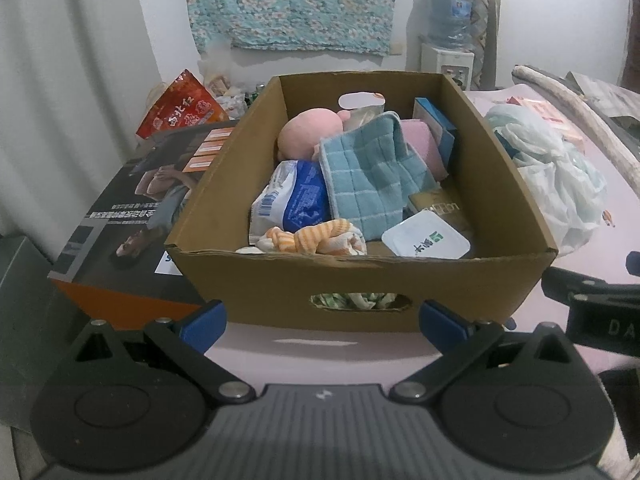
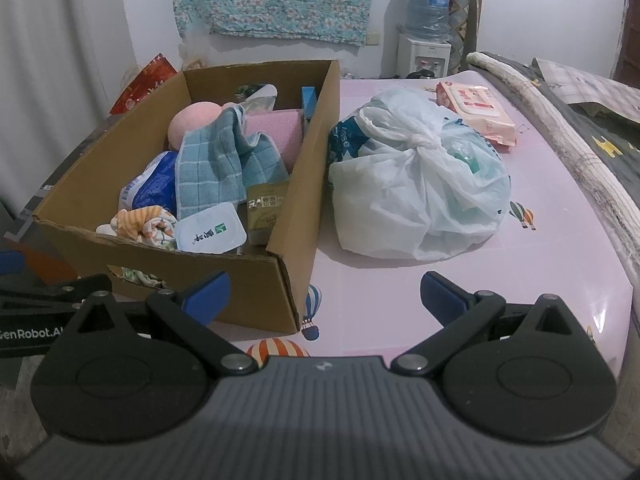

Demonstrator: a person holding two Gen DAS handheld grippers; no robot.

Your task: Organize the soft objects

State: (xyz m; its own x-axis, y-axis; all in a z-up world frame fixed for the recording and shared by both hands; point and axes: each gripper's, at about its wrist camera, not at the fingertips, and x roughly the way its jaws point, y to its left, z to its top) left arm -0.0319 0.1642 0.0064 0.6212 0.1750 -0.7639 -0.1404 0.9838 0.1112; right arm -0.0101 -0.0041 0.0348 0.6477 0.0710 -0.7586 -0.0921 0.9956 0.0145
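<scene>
Both hand-held grippers wide open, holding nothing. Left hand-held gripper [image 1: 322, 316] sits low in front of the cardboard box [image 1: 360, 280], fingers spread either side of the handle cutout in its near wall, not touching it. Right hand-held gripper [image 2: 324, 294] is off the box's near right corner, over the pink bench [image 2: 380, 280]; its left finger overlaps the box wall in view, contact can't be told.

Soft items are in the box: blue checked towel [image 1: 372, 172] draped on top mid-box, pink plush [image 1: 308, 132] behind it at the back left, pink cloth [image 2: 276, 136] at the back right, orange striped cloth [image 1: 316, 238] bunched against the near wall. Blue-and-white packet [image 1: 292, 196] lies left of the towel, white sealed tub [image 1: 426, 238] at the near right.

Knotted white plastic bag [image 2: 416, 184] sits on the bench just right of the box, ahead of the right hand-held gripper. Wet-wipes pack [image 2: 476, 112] lies behind the bag.
</scene>
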